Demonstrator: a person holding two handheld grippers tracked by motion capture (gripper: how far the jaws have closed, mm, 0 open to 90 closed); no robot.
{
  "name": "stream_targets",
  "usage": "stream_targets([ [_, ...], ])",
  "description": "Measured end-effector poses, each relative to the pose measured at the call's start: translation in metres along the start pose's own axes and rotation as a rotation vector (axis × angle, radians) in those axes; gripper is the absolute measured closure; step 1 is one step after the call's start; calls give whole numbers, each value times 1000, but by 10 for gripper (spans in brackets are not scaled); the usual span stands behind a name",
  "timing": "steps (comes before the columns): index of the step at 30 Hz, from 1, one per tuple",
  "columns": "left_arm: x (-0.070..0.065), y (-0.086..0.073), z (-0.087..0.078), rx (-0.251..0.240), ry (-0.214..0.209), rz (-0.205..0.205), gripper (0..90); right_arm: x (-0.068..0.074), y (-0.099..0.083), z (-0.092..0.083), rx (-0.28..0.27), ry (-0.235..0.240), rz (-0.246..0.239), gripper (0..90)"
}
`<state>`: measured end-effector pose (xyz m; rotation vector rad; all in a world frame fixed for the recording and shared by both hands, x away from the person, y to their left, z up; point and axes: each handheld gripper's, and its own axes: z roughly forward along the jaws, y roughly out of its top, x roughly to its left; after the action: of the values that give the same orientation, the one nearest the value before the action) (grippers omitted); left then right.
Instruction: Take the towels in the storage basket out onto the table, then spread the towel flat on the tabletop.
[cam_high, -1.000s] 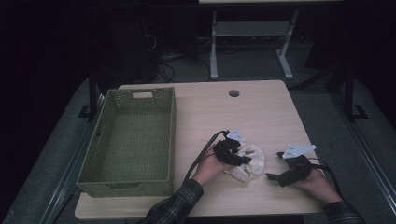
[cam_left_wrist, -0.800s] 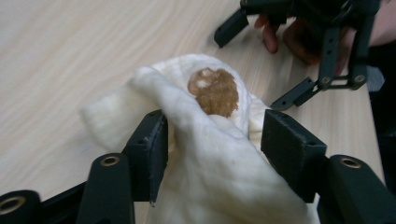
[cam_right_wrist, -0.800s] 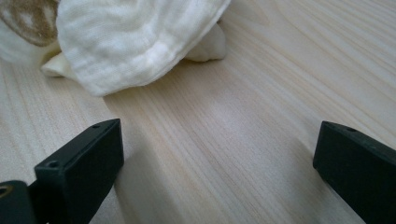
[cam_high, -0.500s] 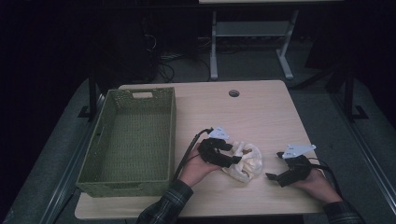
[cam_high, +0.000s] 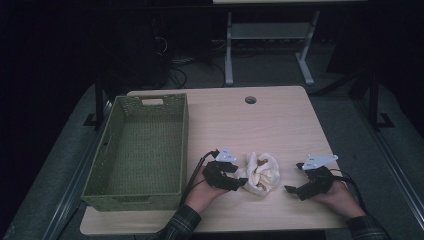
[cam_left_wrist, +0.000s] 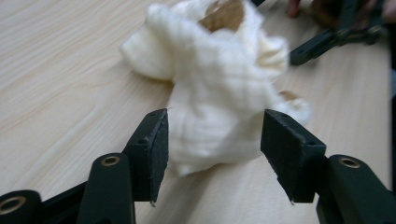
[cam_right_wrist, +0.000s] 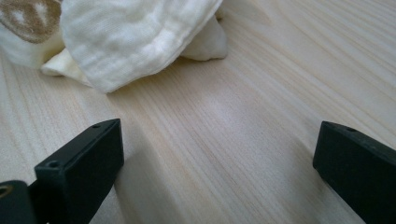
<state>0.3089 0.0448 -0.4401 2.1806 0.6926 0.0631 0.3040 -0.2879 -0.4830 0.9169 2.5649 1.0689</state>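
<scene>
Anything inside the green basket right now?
The green basket shows only its bare woven floor, nothing in it. The inner foot of its near wall is hidden by the rim. The cloth lies on the table beside it.

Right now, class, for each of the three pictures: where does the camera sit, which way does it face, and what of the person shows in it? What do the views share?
High view: above the person's side, looking forward and down on the table, basket, cloth, both forearms, left gripper and right gripper.
Left gripper view: rides the left gripper, looking along open jaws that flank the cloth; the other gripper shows beyond.
Right gripper view: rides the right gripper, low over bare table, jaws open, cloth ahead.
Shared: the cloth.
</scene>
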Motion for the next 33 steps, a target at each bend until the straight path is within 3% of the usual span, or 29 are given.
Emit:
stream_targets([
  [3,7,-2,2,-3,23,-28,423,2,4,-3,37,4,-7,98],
  [4,8,-3,3,-1,25,-35,423,2,5,-4,37,6,-16,155],
  [8,9,-6,7,20,16,-37,422,4,9,-8,15,35,0,208],
  [9,8,-6,9,27,3,-35,423,4,11,-11,-15,86,8,241],
  [10,8,-6,9,27,3,-35,424,4,11,-11,-15,86,8,241],
  [11,8,-6,11,29,-4,-38,431,6,14,-12,-35,134,27,272],
  [12,8,-6,11,29,-4,-38,443,6,14,-12,-35,134,27,272],
  [13,9,-6,13,29,-11,-41,474,10,17,-12,-51,177,27,326],
  [17,10,-6,14,41,-15,-44,572,12,22,-7,-54,216,25,380],
  [20,9,-5,15,54,-23,-34,671,11,24,-3,-48,234,38,440],
  [21,7,-5,16,44,-23,-47,704,11,25,-1,-44,235,37,467],
  [24,6,-3,15,47,-26,-39,790,11,25,2,-41,245,28,626],
  [25,6,-3,14,50,-26,-32,801,11,26,2,-40,250,27,718],
  [28,4,0,12,22,-27,-41,815,10,26,-1,-49,248,14,854],
  [33,4,4,8,-5,-18,-35,817,7,26,-8,-81,232,12,900],
])
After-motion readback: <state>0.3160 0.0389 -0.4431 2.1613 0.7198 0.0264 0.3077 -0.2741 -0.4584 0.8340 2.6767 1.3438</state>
